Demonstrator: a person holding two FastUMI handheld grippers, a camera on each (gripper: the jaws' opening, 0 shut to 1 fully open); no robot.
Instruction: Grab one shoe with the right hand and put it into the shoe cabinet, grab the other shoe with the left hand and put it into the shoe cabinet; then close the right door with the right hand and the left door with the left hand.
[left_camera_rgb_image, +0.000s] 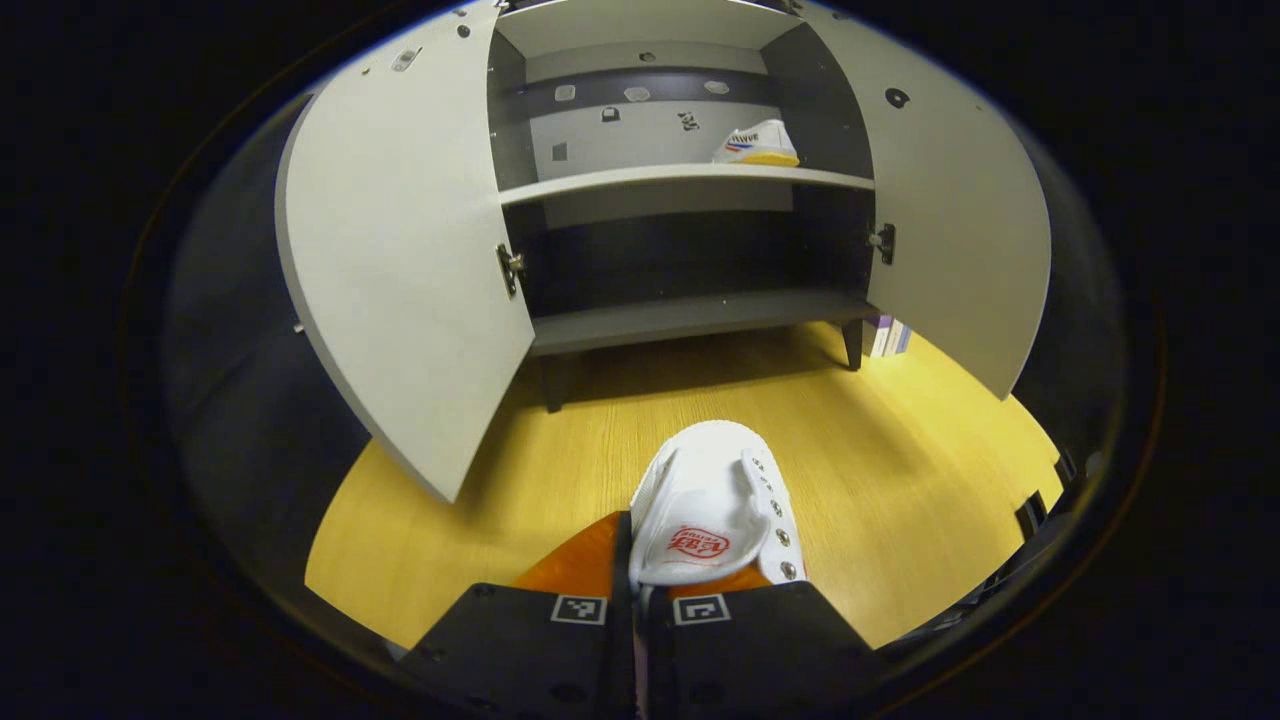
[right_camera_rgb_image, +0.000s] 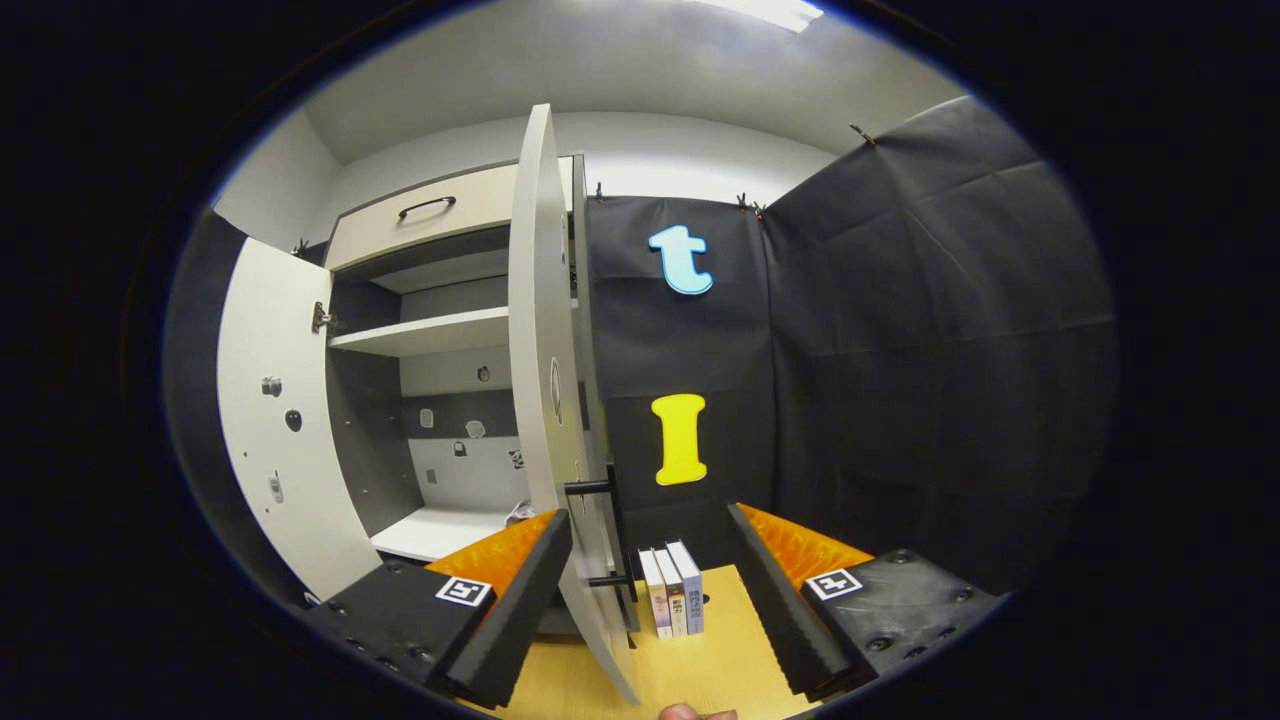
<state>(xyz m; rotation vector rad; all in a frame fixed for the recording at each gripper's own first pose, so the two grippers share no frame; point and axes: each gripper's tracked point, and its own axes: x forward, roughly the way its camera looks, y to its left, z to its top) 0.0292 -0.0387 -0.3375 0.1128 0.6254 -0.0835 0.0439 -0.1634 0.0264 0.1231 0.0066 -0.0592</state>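
Before the open shoe cabinet (left_camera_rgb_image: 680, 180), left claw (left_camera_rgb_image: 640, 590) level, clamped on a white shoe (left_camera_rgb_image: 712, 510); right claw (right_camera_rgb_image: 650, 590) spread wide.

Yellow wood floor (left_camera_rgb_image: 900, 450), black cloth wall (right_camera_rgb_image: 900, 350)

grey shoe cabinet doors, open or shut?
Open: both grey doors, left and right, swing outward, exposing shelves and a white shoe.

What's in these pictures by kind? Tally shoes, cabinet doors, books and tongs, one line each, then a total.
Shoes: 2, one on the upper shelf, one held in the left tongs
Cabinet doors: 2, left door and right door, both open
Books: 3, standing beside the cabinet
Tongs: 2, left tongs and right tongs
Total: 9
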